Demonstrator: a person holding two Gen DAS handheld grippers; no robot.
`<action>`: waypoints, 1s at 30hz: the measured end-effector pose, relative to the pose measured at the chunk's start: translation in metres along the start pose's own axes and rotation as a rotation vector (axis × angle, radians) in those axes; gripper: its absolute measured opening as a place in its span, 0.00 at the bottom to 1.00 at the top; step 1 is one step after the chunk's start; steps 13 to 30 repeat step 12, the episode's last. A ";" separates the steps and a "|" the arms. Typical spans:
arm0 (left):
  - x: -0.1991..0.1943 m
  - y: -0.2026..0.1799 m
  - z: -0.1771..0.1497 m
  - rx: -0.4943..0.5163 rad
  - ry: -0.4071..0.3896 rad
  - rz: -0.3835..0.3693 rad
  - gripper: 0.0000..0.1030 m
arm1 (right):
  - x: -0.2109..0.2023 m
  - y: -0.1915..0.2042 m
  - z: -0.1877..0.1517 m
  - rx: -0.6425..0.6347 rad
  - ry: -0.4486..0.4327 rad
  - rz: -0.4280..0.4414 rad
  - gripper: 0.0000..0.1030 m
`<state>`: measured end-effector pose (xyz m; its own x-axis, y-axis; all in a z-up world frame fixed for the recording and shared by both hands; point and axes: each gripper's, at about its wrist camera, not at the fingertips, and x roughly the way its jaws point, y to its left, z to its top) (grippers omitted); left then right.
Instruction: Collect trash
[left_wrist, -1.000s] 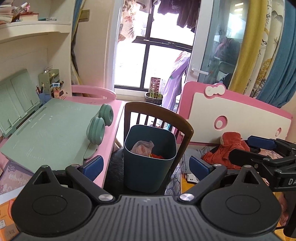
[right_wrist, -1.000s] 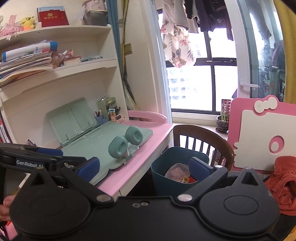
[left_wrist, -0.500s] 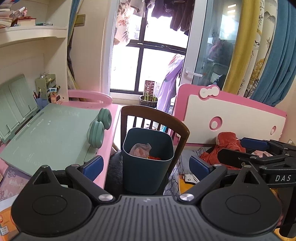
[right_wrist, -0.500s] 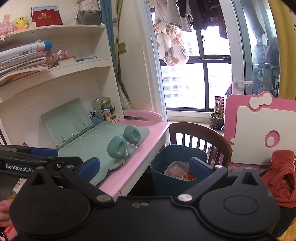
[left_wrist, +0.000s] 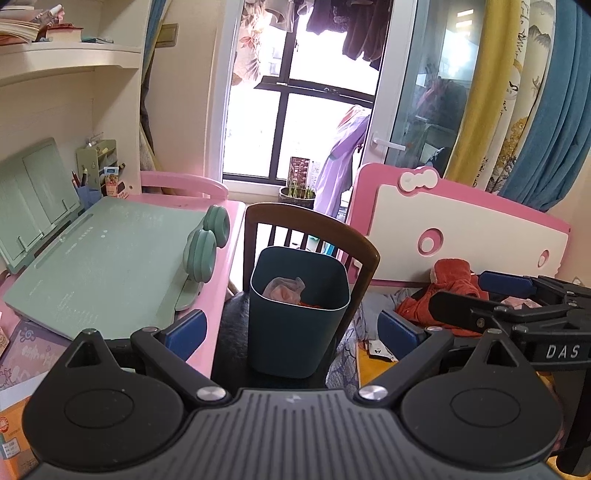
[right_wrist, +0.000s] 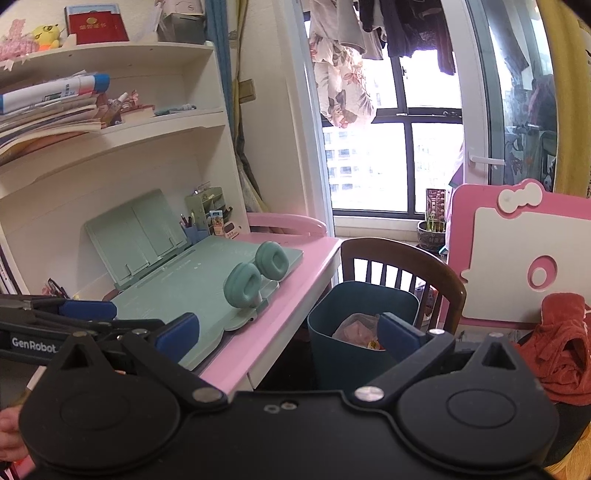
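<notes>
Counting what is shown, one dark teal bin (left_wrist: 298, 325) is seen standing on the seat of one brown wooden chair (left_wrist: 334, 232), beside one pink desk (left_wrist: 225, 273). On the desk one green tilted board (left_wrist: 107, 258) is laid, with two green round pads (left_wrist: 201, 251) mounted at its edge. One pink-and-white board (left_wrist: 454, 236) is propped to the right, with one red garment (left_wrist: 450, 284) heaped at its foot. Two shelves (right_wrist: 122, 92) stacked with books are seen above the desk.

Both grippers are held level and side by side, pointed toward the bin from well apart. The left gripper (left_wrist: 291, 332) is spread wide, nothing being held between its blue fingertips (left_wrist: 184, 334). The right gripper (right_wrist: 288, 334) is likewise held apart and empty, its right fingertip being seen in front of the bin's mouth.

Inside the bin, crumpled pinkish plastic trash (left_wrist: 284, 290) is seen lying over something red-orange; more cannot be told.
</notes>
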<state>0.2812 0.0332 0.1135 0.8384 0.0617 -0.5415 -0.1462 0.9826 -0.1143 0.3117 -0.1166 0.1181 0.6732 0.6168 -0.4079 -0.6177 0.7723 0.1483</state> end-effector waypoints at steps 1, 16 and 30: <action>-0.001 0.001 0.000 -0.001 -0.001 -0.005 0.97 | 0.000 0.000 0.000 0.002 0.001 0.000 1.00; 0.001 -0.002 -0.002 0.014 -0.003 -0.007 0.97 | -0.002 -0.003 -0.003 0.024 0.018 -0.012 1.00; 0.001 -0.002 -0.002 0.014 -0.003 -0.007 0.97 | -0.002 -0.003 -0.003 0.024 0.018 -0.012 1.00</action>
